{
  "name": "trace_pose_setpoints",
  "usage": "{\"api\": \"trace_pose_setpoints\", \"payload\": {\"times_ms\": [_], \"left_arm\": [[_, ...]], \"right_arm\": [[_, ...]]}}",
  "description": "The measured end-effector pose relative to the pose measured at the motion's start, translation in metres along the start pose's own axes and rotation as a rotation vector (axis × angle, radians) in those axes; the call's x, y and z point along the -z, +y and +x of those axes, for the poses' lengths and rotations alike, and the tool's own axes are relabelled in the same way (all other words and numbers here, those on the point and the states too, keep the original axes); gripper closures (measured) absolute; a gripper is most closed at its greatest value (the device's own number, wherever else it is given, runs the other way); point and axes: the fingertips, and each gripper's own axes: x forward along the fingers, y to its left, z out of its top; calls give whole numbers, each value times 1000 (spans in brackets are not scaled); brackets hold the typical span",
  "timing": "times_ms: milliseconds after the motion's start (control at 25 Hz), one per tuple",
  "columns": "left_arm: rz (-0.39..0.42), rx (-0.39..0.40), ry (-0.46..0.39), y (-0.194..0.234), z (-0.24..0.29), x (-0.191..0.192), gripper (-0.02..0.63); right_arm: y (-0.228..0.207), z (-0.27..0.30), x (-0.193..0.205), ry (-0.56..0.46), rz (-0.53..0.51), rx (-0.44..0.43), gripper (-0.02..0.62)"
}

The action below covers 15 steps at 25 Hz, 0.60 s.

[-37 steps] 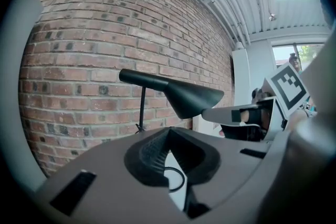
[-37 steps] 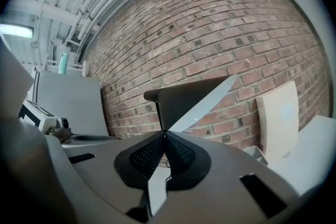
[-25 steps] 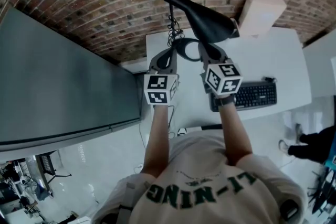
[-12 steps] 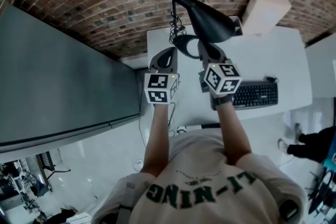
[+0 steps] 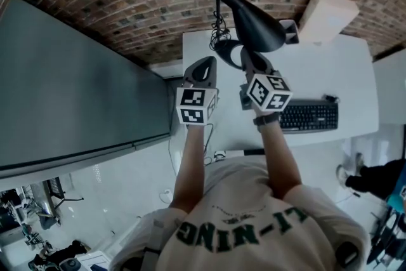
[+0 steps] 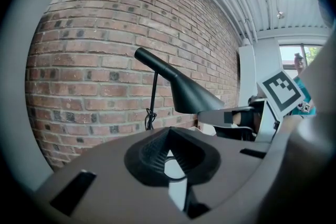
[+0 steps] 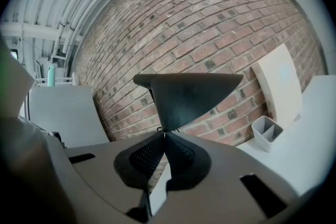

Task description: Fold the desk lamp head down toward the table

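Note:
A black desk lamp stands on the white table (image 5: 330, 73) by the brick wall. Its cone-shaped head (image 5: 254, 16) (image 6: 181, 92) (image 7: 184, 94) is raised on a thin stem (image 5: 217, 16) above a round base (image 5: 227, 47). My right gripper (image 5: 249, 59) (image 7: 164, 134) (image 6: 202, 112) sits just under the head, shut on the lowest point of its rim. My left gripper (image 5: 203, 66) (image 6: 168, 132) is shut with nothing in it. It hovers left of the base, beside the right gripper.
A black keyboard (image 5: 307, 116) lies on the table right of my right arm. A small grey pen holder (image 5: 290, 28) (image 7: 266, 131) and a beige board (image 5: 327, 13) (image 7: 281, 84) stand against the brick wall. A dark panel (image 5: 70, 98) runs along the left.
The head view has drifted, so lamp and grippers sit a little higher and further right in the picture. The right gripper stays at the lamp head's rim. The left gripper has barely moved.

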Motion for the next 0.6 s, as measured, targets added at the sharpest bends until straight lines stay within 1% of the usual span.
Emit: {"api": "trace_pose_setpoints", "payload": {"times_ms": [240, 600], "left_arm": [[-11, -27, 2, 10, -5, 3, 606], [-35, -56, 5, 18, -13, 9, 606]], "right_arm": [[0, 5, 4, -5, 36, -15, 589], [0, 8, 6, 1, 52, -22, 589]]}}
